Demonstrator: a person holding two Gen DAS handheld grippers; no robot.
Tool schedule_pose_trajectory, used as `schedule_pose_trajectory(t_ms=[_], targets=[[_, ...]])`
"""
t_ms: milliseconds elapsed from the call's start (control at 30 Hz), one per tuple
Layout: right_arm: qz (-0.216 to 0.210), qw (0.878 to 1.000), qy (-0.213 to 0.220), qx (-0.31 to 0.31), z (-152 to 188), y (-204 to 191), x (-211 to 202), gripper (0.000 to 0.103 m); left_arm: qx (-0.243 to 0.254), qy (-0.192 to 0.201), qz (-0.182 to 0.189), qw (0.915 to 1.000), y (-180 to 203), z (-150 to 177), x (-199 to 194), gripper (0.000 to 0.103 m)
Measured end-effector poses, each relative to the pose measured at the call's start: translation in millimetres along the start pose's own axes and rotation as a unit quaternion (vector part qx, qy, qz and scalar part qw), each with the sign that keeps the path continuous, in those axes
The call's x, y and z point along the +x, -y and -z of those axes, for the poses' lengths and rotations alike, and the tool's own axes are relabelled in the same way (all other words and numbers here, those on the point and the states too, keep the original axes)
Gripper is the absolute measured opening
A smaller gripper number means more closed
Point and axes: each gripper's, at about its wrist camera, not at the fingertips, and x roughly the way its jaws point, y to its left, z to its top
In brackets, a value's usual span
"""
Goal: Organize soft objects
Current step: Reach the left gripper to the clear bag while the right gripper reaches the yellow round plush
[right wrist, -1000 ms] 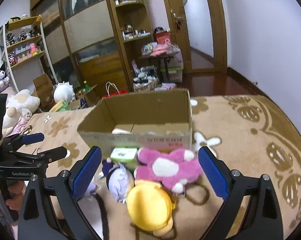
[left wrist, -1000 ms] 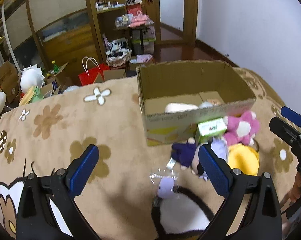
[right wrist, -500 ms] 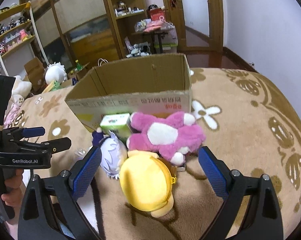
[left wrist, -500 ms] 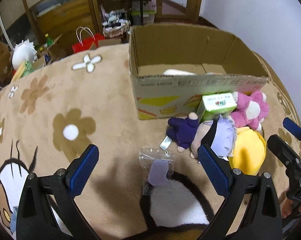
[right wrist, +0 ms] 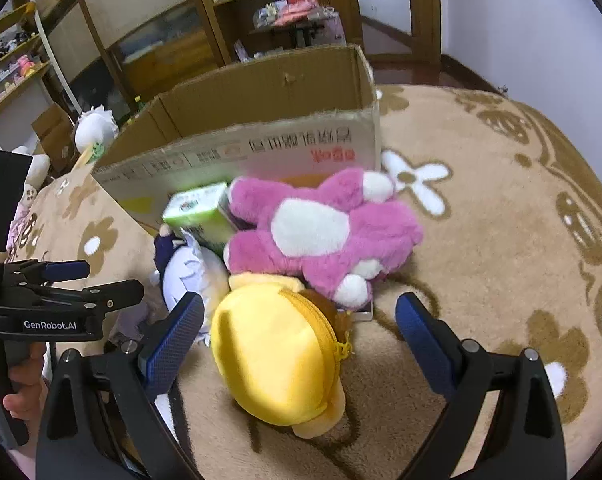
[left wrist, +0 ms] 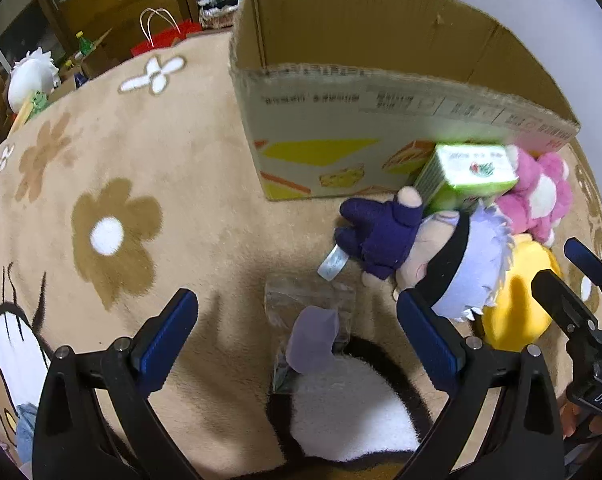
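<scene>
Soft toys lie on the tan blanket in front of an open cardboard box (left wrist: pixel 341 128) (right wrist: pixel 261 136). A yellow plush pouch (right wrist: pixel 277 356) (left wrist: pixel 517 304) lies between my right gripper's open fingers. My right gripper (right wrist: pixel 299 332) is empty. A pink and white plush (right wrist: pixel 325 236) (left wrist: pixel 541 196) lies behind the pouch. A white-haired doll in dark blue (left wrist: pixel 429 248) (right wrist: pixel 189 268) lies by my left gripper's right finger. My left gripper (left wrist: pixel 297 332) is open and empty over a small clear bag with a purple piece (left wrist: pixel 313 332). A green carton (left wrist: pixel 465 176) (right wrist: pixel 201 216) leans on the box.
The blanket (left wrist: pixel 141 184) has brown flower and cartoon prints. Behind it are wooden cabinets (right wrist: pixel 161 40), a red bag (left wrist: pixel 161 36), a white plush (left wrist: pixel 33 76) and boxes on the floor. A white wall (right wrist: pixel 521 12) is at the right.
Both grippers have moved forward and down towards the toys. The yellow pouch now sits between the right gripper's fingers; the clear bag sits between the left gripper's fingers. Both stay open.
</scene>
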Motion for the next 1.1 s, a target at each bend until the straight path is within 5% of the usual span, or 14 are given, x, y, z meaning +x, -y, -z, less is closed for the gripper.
schedule_pose_trajectory(t_ms=[567,633,867,933,1100], targets=[[-0.009,0.998,-0.068,0.001,8.8,-1.3,31.0,0.101,0.002,-0.062,-0.008,0.9981,1.2,-2.9,37.6,0.097],[-0.009,0.998,-0.067,0.001,9.1,-0.8,31.2,0.101,0.002,-0.069,-0.007,0.9976,0.4,-3.2,41.6,0.086],[-0.012,0.997,-0.075,-0.002,10.5,-1.2,32.5,0.098,0.007,-0.070,-0.010,0.9975,-4.2,-2.9,44.5,0.073],[-0.019,0.997,-0.078,-0.001,11.0,-2.8,33.2,0.092,0.014,-0.068,0.006,0.9976,0.5,1.1,43.3,0.057],[-0.036,0.996,-0.080,-0.005,12.0,-8.1,31.5,0.073,0.026,-0.062,0.004,0.9977,6.1,0.3,42.9,0.053]])
